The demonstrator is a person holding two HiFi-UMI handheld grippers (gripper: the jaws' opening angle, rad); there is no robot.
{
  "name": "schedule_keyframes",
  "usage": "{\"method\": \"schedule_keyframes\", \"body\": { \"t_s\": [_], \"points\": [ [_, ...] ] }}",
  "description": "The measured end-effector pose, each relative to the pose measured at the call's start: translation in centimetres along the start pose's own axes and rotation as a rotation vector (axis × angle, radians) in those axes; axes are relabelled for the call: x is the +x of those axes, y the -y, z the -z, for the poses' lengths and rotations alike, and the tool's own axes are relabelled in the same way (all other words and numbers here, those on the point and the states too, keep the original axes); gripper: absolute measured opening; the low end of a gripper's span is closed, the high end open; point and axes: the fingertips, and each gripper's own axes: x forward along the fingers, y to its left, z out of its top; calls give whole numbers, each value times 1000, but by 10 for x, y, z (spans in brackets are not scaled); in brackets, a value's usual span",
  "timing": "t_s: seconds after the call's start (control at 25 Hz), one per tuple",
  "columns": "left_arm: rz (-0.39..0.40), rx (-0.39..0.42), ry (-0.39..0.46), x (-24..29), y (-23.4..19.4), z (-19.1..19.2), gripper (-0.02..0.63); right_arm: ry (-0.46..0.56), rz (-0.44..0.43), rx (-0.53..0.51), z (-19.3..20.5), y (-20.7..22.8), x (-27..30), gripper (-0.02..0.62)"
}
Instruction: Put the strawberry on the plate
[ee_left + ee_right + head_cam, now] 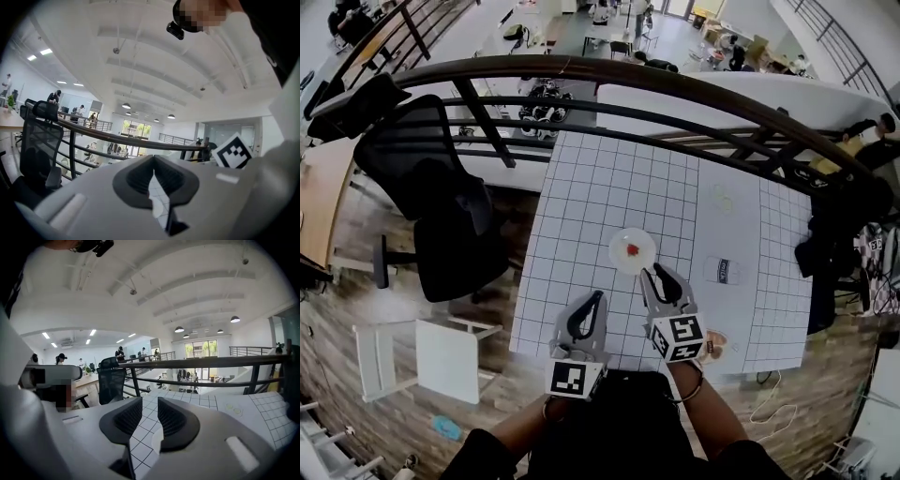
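The strawberry (633,249) is on the plate (620,261), far from the tabletop (591,187) edges. My right tool (650,271) is released, my left tool (599,294) clenched, empty.

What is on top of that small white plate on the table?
One red strawberry lies near the middle of the plate; nothing else shows on it. The right gripper overlaps a bit of the near rim, so that spot cannot be seen.

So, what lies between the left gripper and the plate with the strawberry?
Nothing: in the head view, only bare gridded sheet separates the left gripper from the plate.
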Motion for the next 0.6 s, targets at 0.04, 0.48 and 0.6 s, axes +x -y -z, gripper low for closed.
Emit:
{"method": "schedule_keyframes", "body": {
  "t_s": [0.04, 0.48, 0.6],
  "points": [
    [8, 2, 3, -3, 3, -1, 11, 13, 2, -3, -4, -5, -9, 98],
    [95, 32, 38, -29, 39, -12, 11, 103, 70, 5, -31, -36, -86, 7],
    [108, 35, 35, -35, 46, -11, 11, 130, 71, -2, -33, -45, -101, -2]
  ]
}}
